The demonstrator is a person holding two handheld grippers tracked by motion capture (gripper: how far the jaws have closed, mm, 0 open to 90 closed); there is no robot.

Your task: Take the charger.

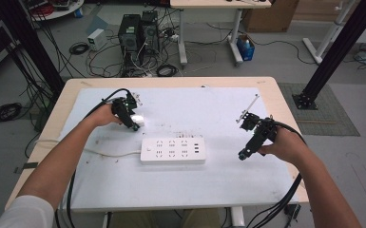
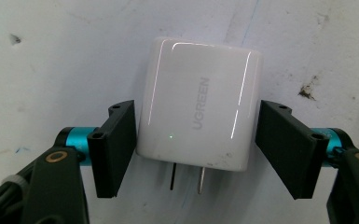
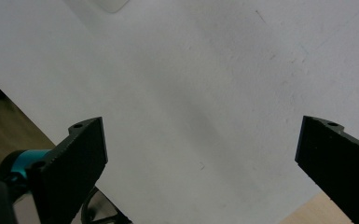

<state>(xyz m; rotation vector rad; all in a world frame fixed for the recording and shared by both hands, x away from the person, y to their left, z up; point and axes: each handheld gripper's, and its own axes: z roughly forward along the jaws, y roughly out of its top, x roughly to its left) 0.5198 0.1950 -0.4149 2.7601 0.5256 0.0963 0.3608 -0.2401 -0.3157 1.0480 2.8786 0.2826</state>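
While the charger (image 2: 199, 105) is lying flat on the mat (image 1: 209, 102) behind the strip (image 1: 173, 151), prongs toward us, we are clamping its sides with the left gripper (image 2: 196, 144); right gripper (image 3: 200, 154) is idling open.

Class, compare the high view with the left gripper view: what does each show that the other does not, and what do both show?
High view alone: the white rectangular power strip, the right gripper, and both forearms. Left gripper view alone: the grey UGREEN lettering and two metal prongs. Both: the white plastic charger block between the left gripper jaws on the white table mat.
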